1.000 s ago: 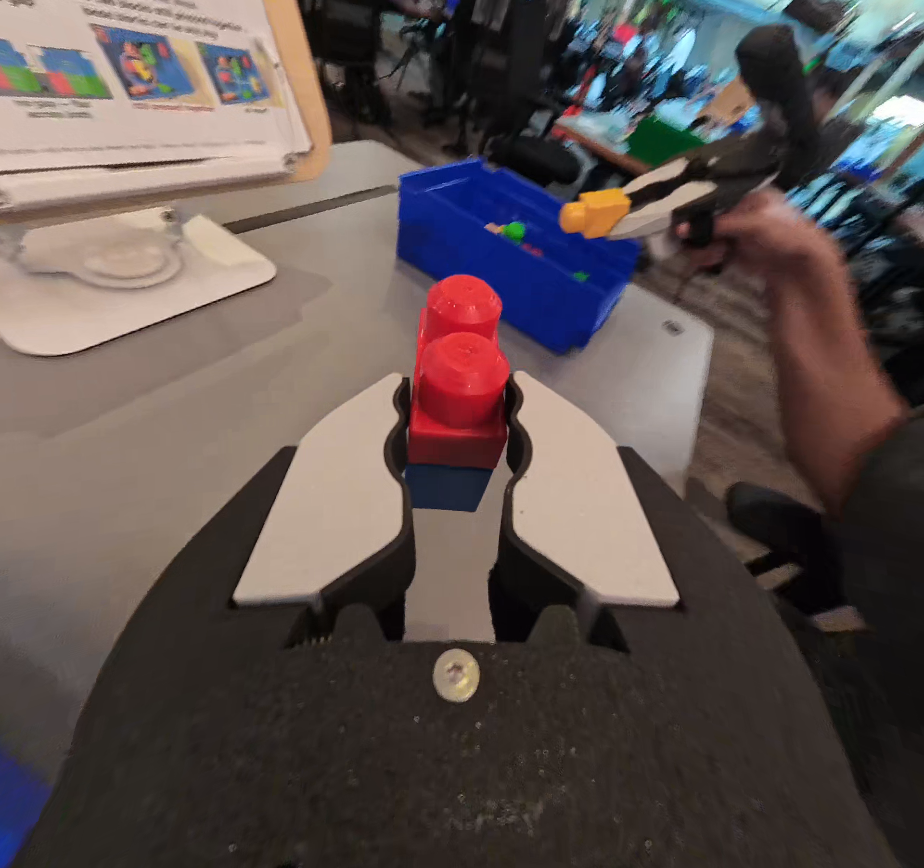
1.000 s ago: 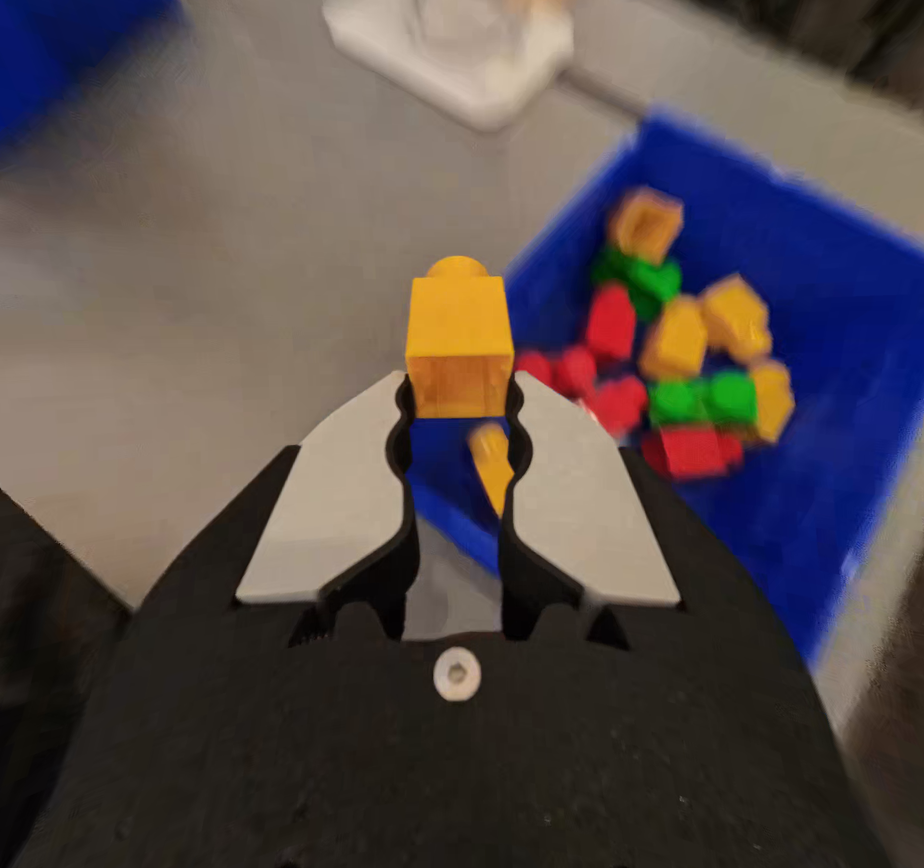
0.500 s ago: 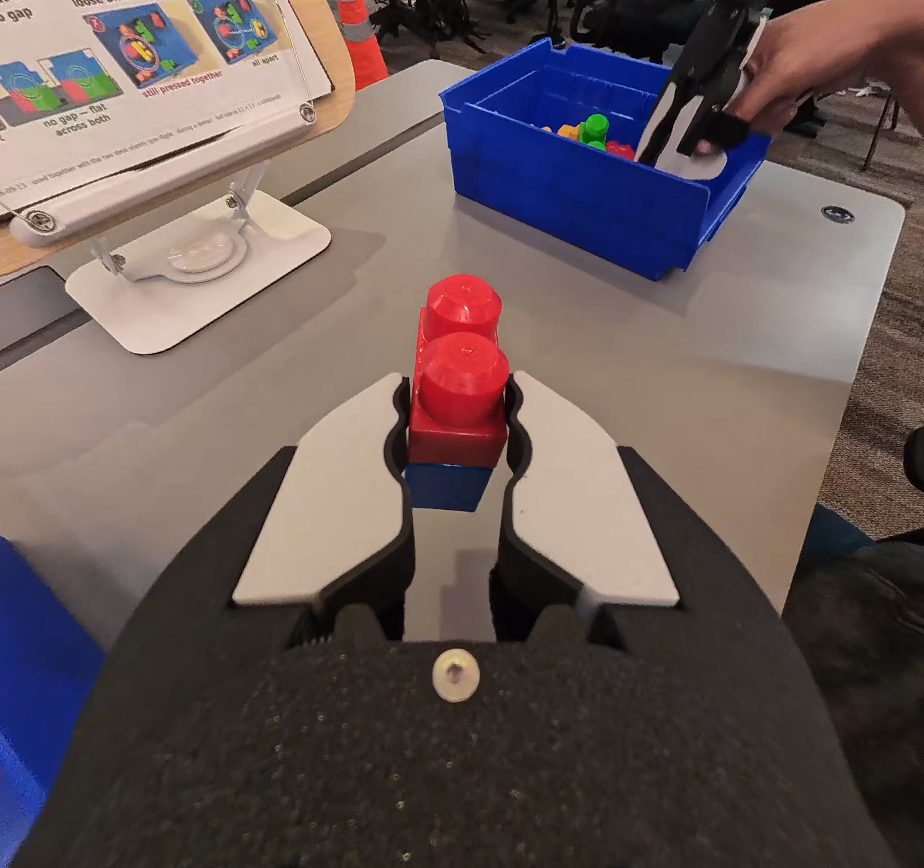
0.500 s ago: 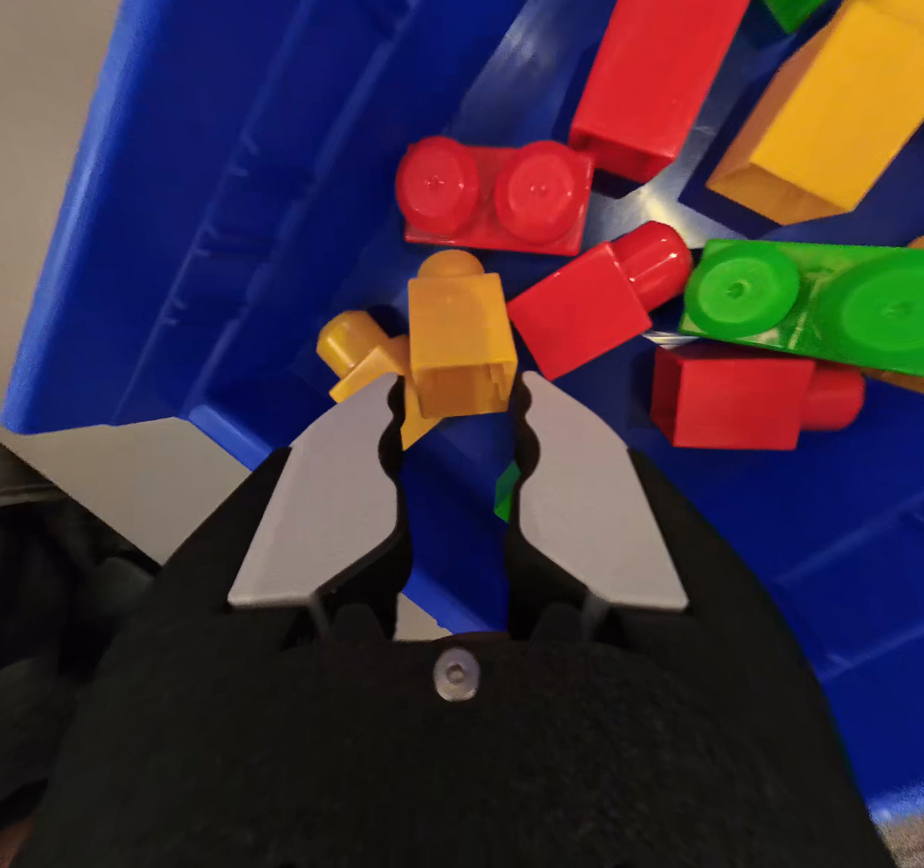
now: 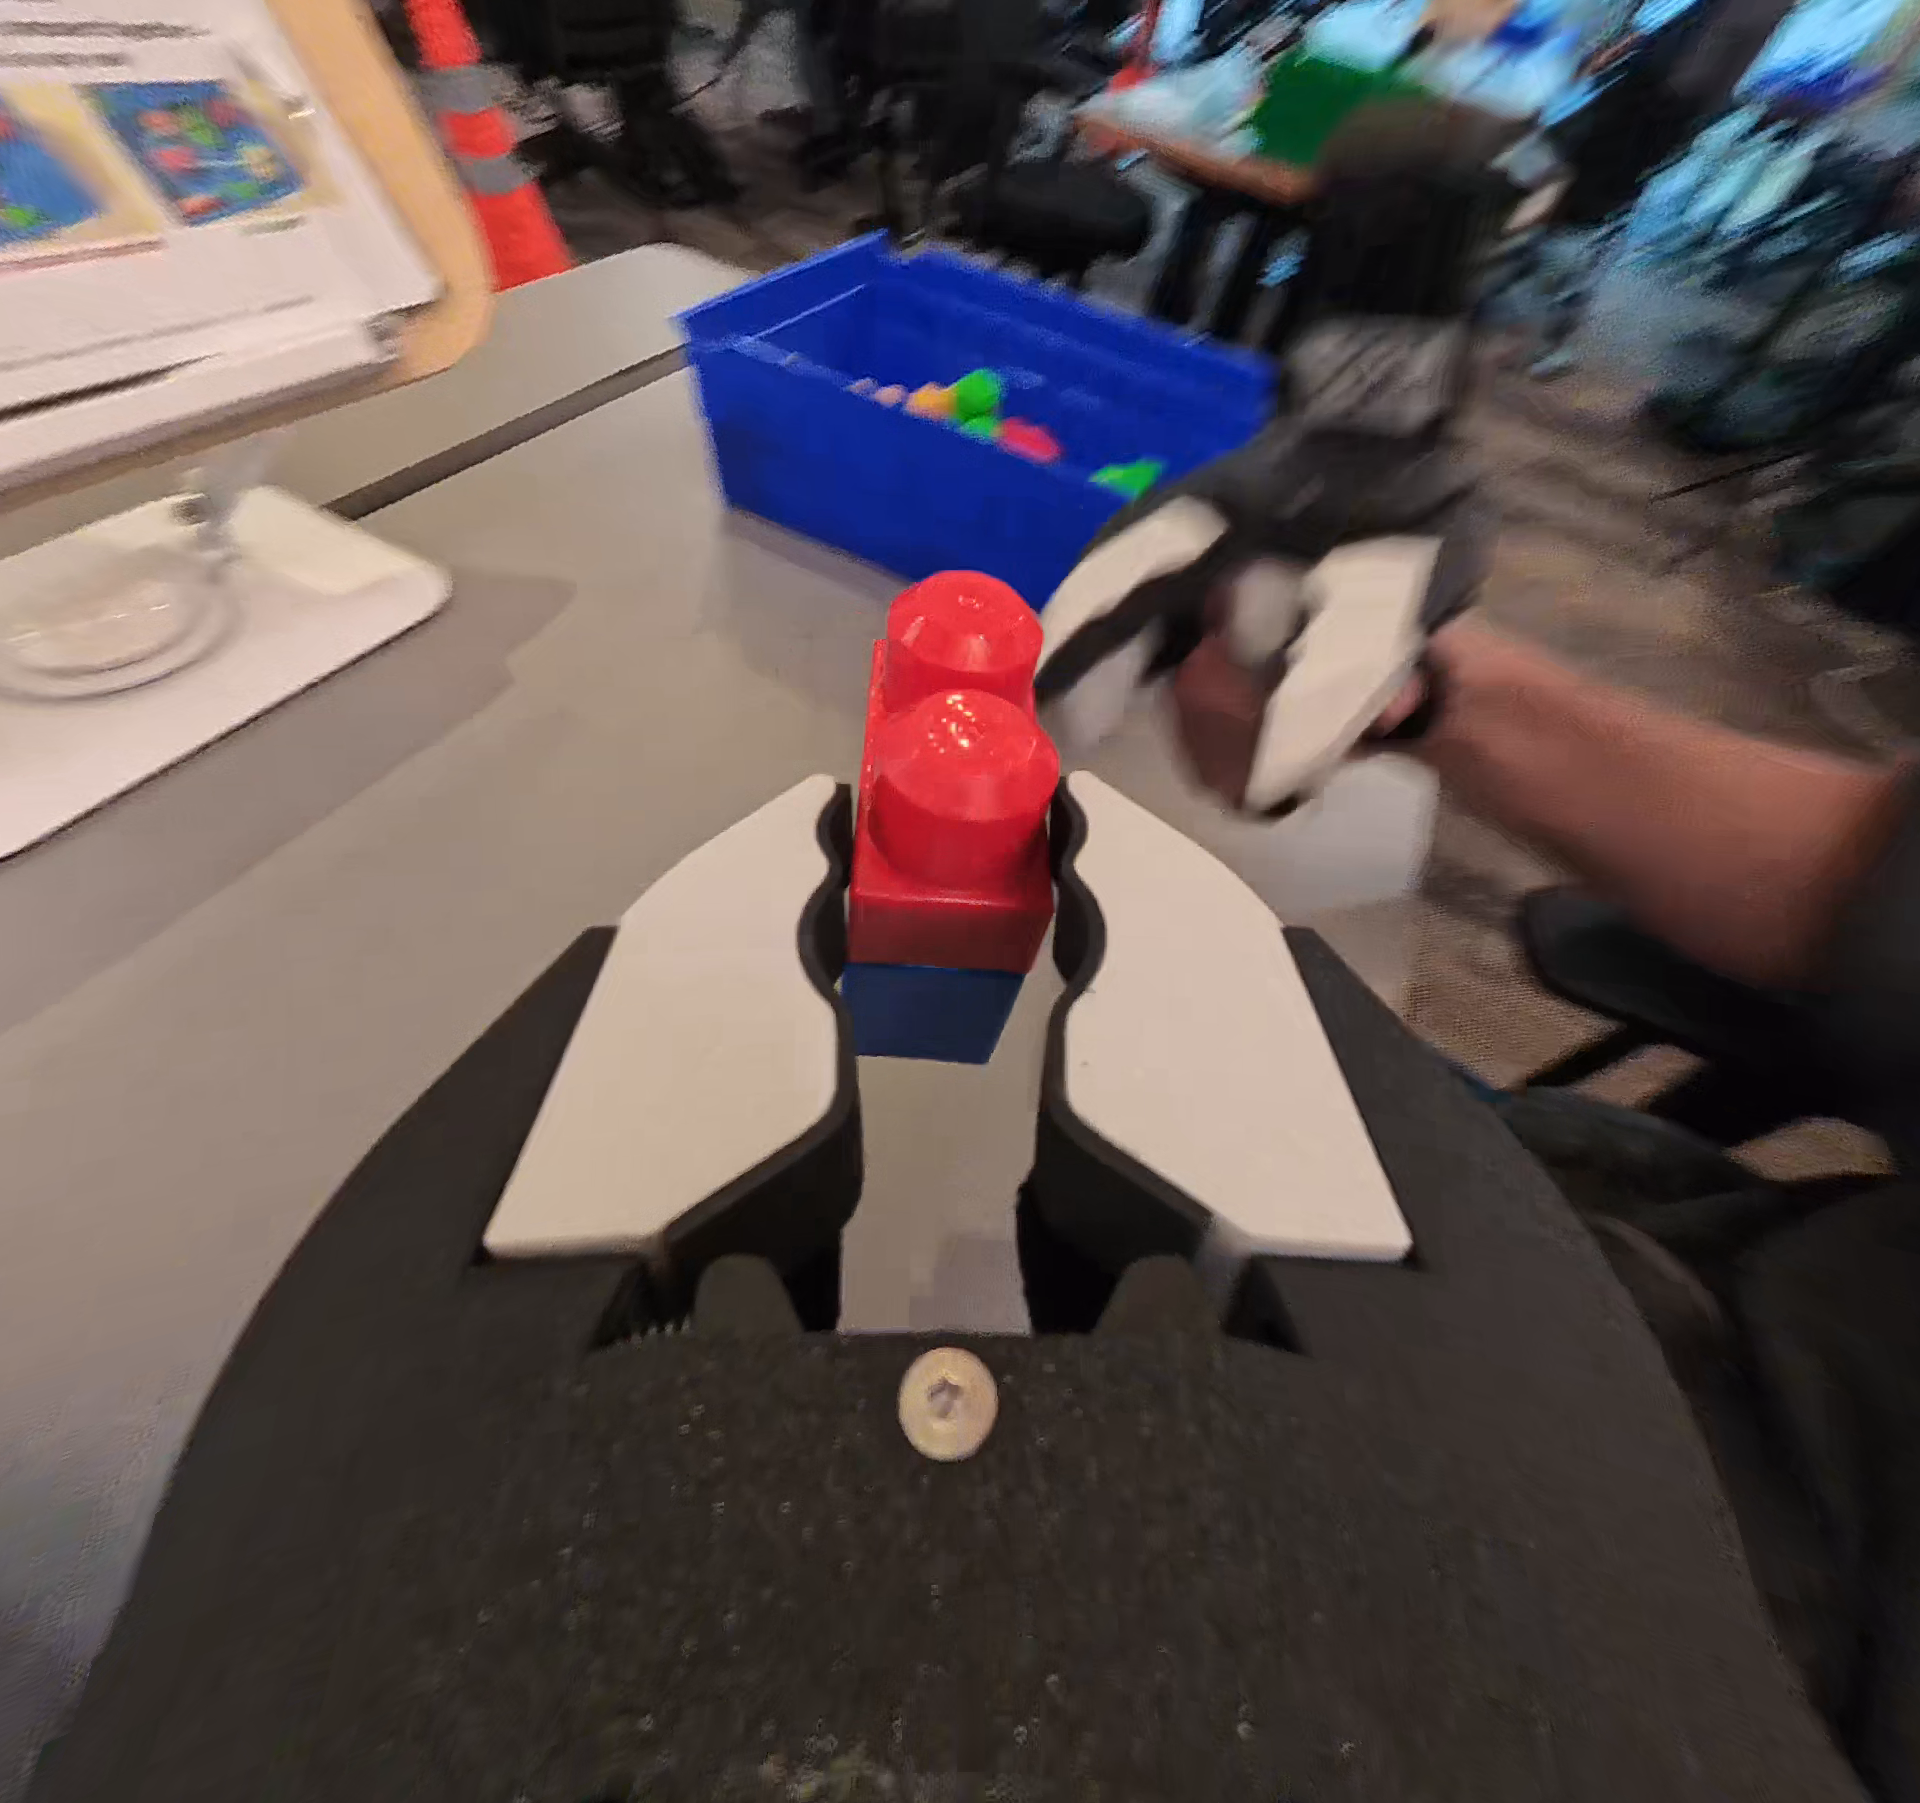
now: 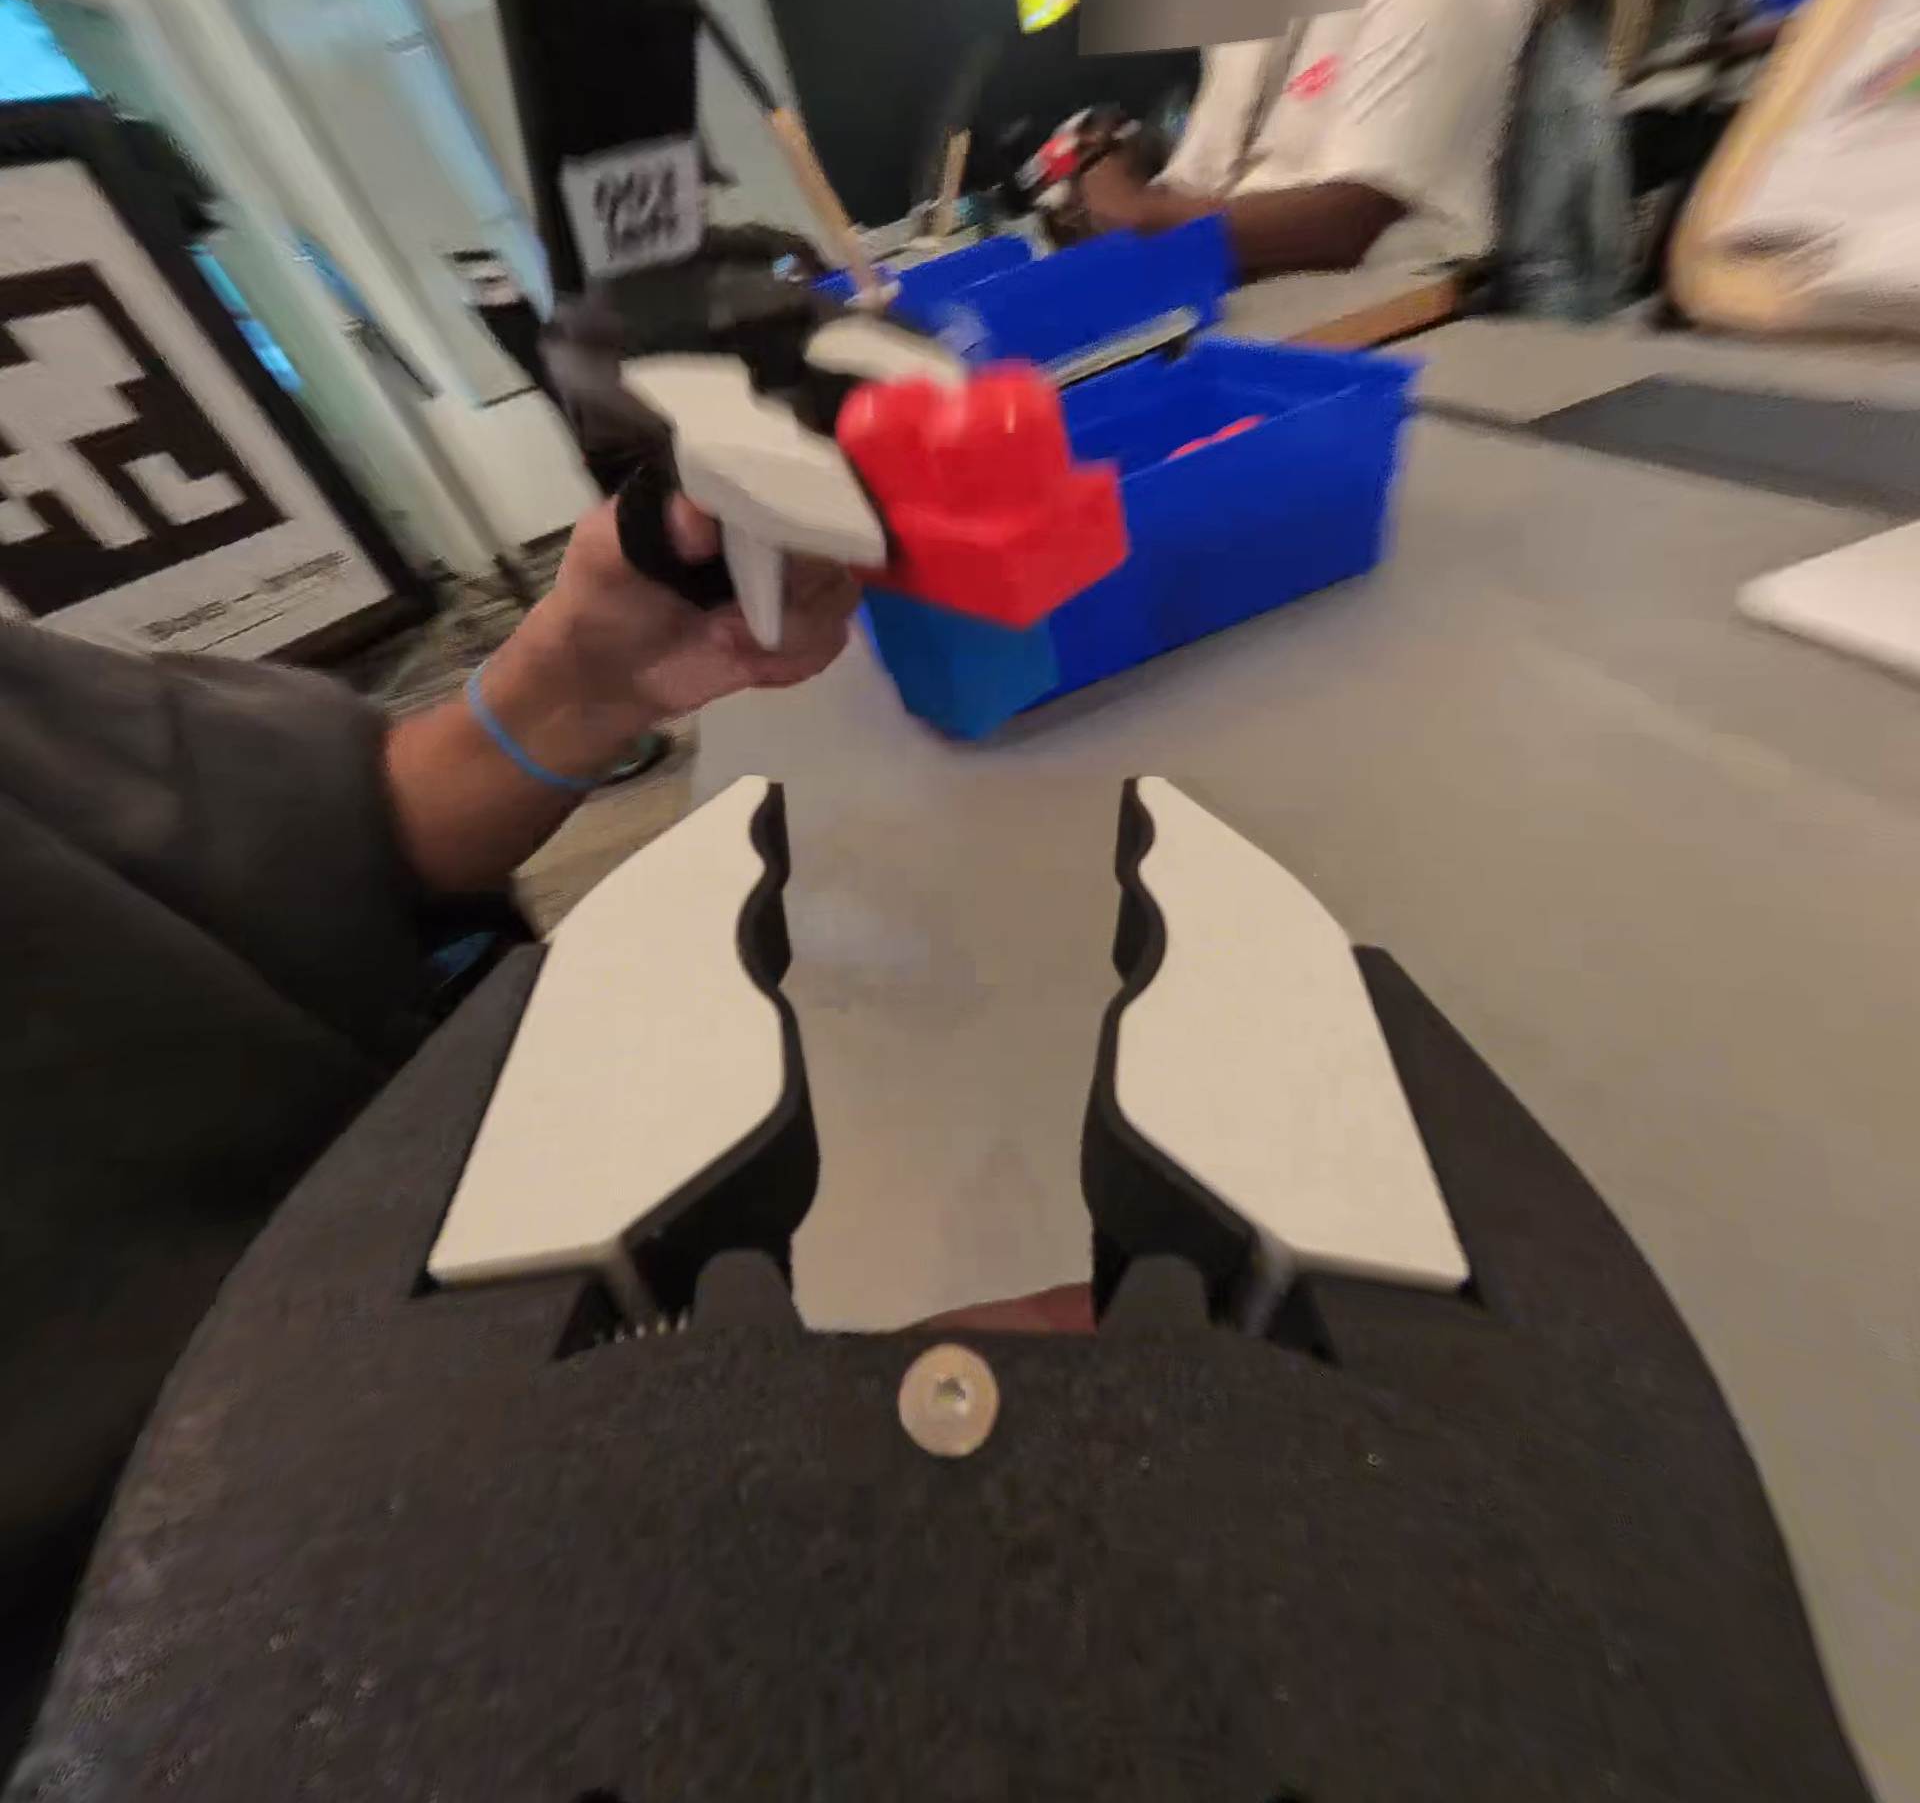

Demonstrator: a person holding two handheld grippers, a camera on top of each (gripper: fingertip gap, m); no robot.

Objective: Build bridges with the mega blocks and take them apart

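Left hand-held gripper (image 5: 951, 880) pinching red block (image 5: 951, 818) atop blue block (image 5: 925, 1010); right hand-held gripper (image 6: 951, 818) spread, empty, above surface (image 6: 1455, 870).

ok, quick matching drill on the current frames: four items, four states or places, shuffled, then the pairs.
Items:
1. left gripper
2. right gripper
3. red block
4. blue bin

States/places:
A. open, nothing between its fingers
B. on the table, loose blocks inside
C. shut on a block stack
D. stacked on a blue block

Pairs: 1-C, 2-A, 3-D, 4-B
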